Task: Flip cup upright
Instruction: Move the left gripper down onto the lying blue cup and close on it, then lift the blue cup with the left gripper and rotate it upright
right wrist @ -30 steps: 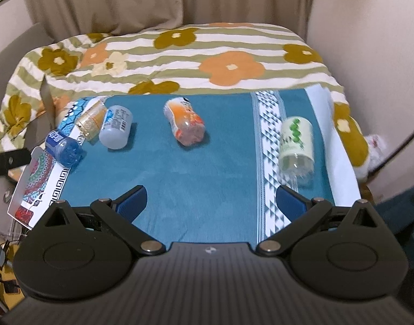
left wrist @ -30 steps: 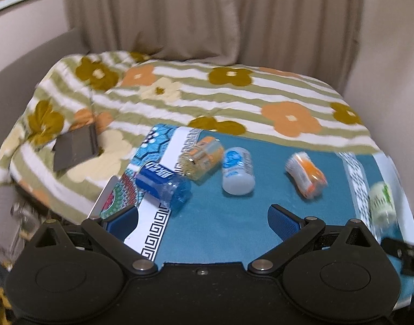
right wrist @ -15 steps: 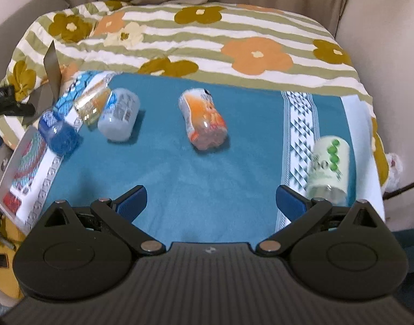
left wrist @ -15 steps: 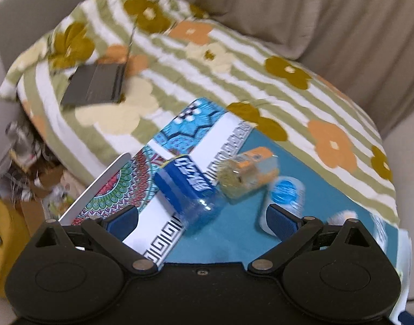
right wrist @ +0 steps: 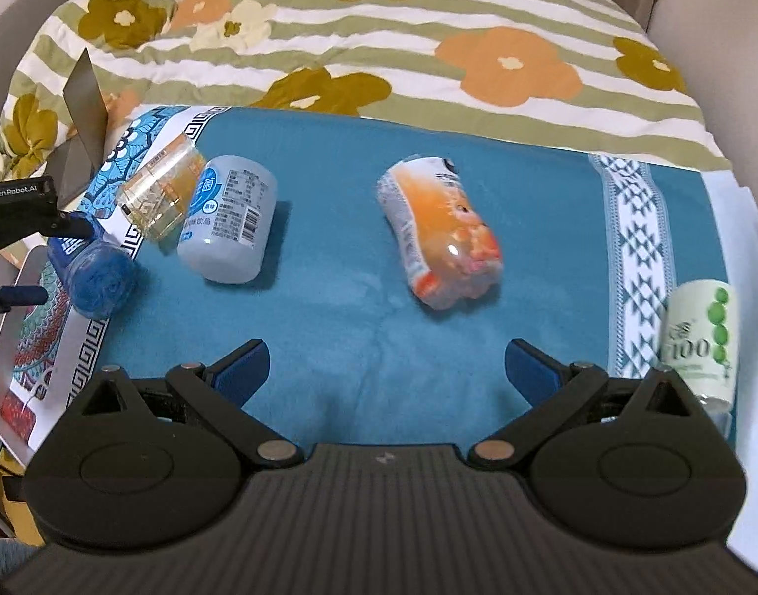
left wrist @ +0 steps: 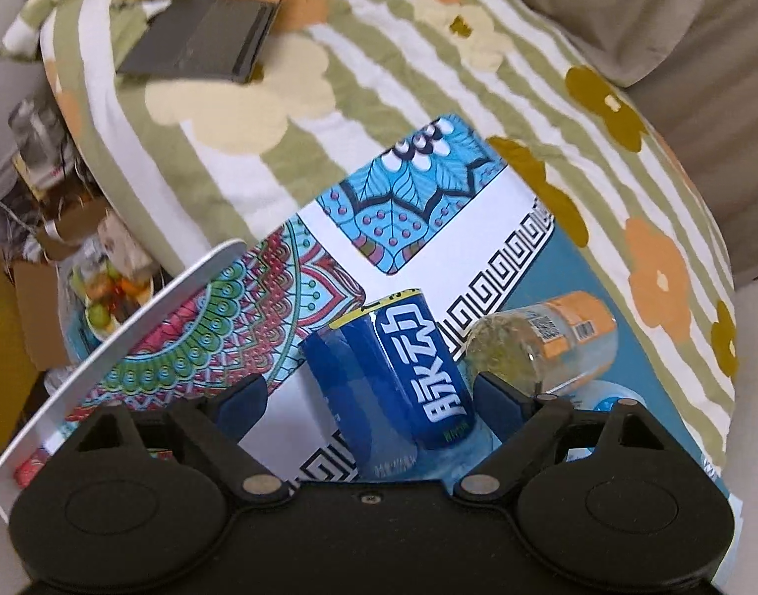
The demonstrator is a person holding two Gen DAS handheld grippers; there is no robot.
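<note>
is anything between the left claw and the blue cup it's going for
Nothing visible is. The blue cup lies on its side between the open fingers of the left claw. The yellow cup lies close beside it, near the right finger.

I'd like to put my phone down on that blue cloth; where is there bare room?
Bare teal cloth lies between the pale grey labelled cup and the orange-printed clear cup, and toward the near edge. The left end is crowded: blue cup, yellow-labelled clear cup and grey cup bunch together.
</note>
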